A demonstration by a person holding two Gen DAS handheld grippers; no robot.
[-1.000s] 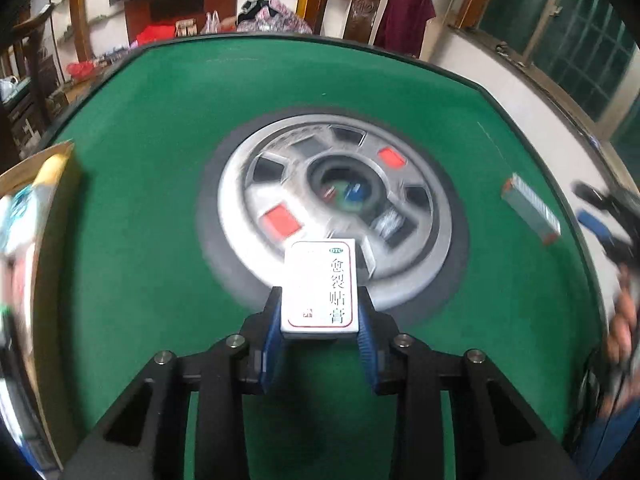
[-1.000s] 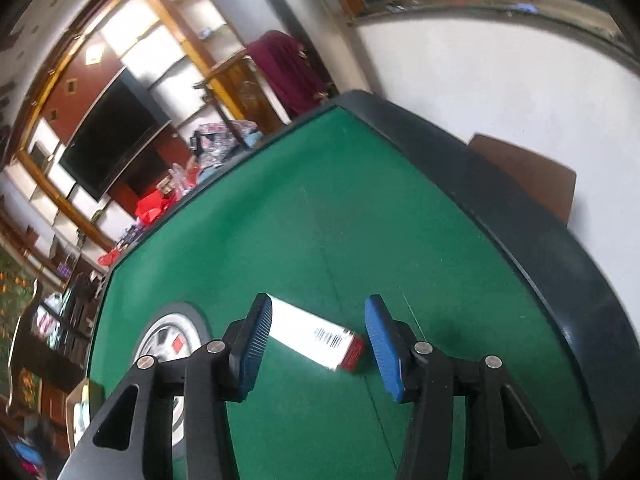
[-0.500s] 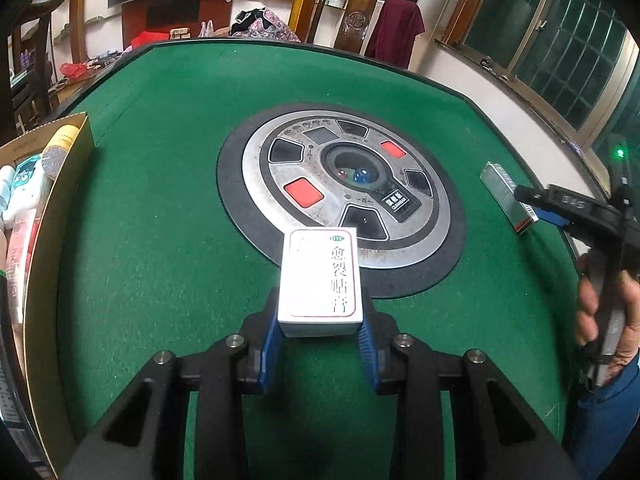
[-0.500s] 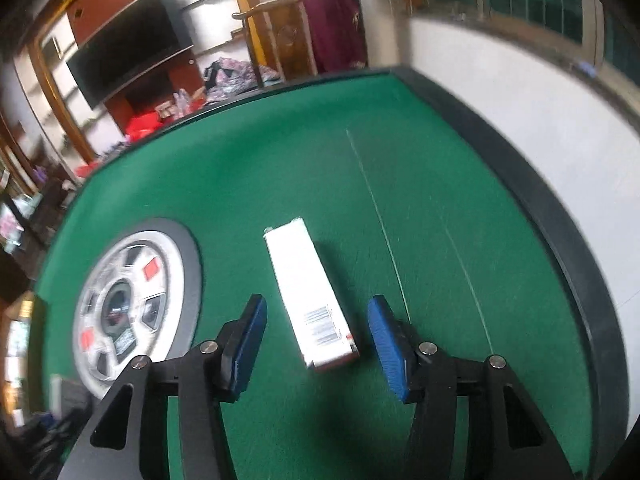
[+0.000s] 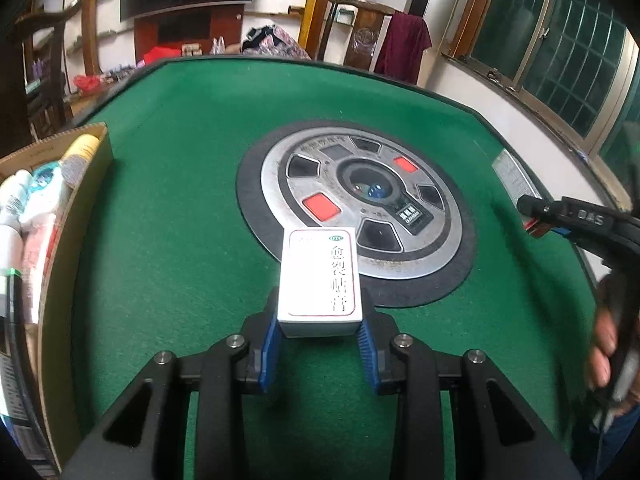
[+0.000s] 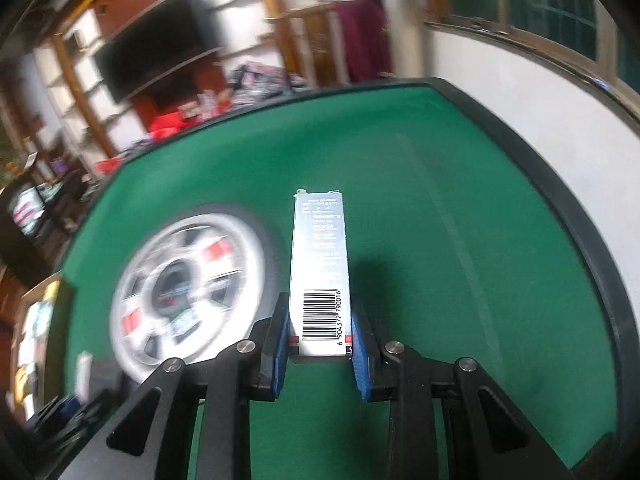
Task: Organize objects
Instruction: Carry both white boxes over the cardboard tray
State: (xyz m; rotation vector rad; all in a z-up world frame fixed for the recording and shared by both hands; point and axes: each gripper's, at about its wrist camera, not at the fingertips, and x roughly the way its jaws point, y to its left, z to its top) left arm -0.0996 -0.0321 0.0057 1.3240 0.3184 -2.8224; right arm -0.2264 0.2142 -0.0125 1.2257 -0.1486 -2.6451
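Note:
My left gripper (image 5: 319, 322) is shut on a small white box with printed characters (image 5: 320, 276), held just above the green felt near the round panel. In the right wrist view a long white box with a barcode (image 6: 320, 248) lies lengthwise between the blue pads of my right gripper (image 6: 320, 328). Its jaws are closing and the pads press on the box's near end. The left wrist view shows the same long box (image 5: 514, 178) at the table's right edge, with the right gripper (image 5: 536, 216) at its near end.
An open cardboard box (image 5: 60, 240) holding several tubes and packets stands on the left side of the green table (image 5: 180, 200). A round metal panel (image 5: 356, 200) sits in the table's middle. A person's hand (image 5: 604, 344) grips the right tool.
The right gripper rolled and moved forward until the long box lay straight between its fingers, then its jaws narrowed onto the box's near end. The left gripper kept its hold and barely shifted.

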